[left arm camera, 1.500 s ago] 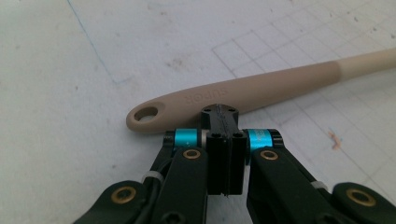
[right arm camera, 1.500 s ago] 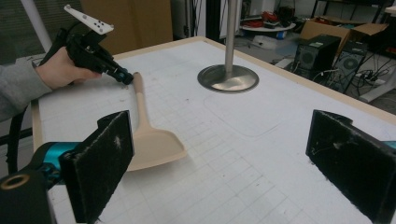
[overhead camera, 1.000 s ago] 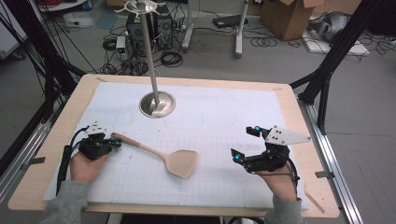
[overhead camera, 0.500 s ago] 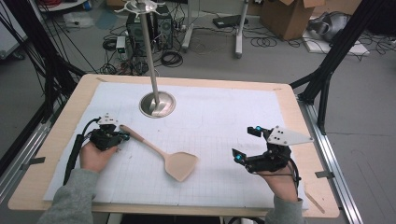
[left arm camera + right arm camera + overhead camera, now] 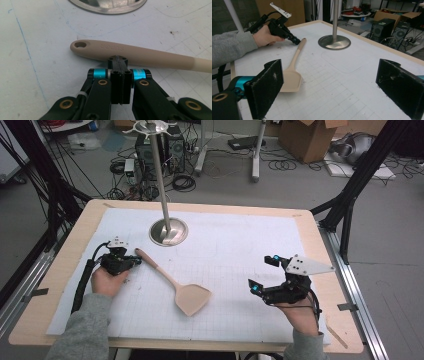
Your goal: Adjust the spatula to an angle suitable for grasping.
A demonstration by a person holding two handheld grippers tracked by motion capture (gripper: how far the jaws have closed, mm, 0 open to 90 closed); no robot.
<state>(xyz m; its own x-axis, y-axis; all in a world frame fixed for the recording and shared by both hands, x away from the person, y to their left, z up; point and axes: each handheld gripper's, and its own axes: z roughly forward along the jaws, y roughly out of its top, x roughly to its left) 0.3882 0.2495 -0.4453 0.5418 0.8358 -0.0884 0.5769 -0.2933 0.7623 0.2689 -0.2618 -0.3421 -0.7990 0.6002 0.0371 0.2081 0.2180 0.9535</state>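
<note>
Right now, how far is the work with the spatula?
Little looks done: the spatula lies flat on the white mat, not lifted. In hand: the left tool, jaws shut, has its tip against the handle near the hole end. The right tool waits open, apart from it. Probably left: gripping it and perhaps hanging it on the metal stand.

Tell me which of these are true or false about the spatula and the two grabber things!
1. The spatula lies flat on the table. True.
2. The left gripper has its jaws wide open. False: they are shut together, tips against the spatula's handle.
3. The right gripper holds the spatula. False: its jaws are open and empty.
4. A metal pole stand is on the table behind the spatula. True.
</note>
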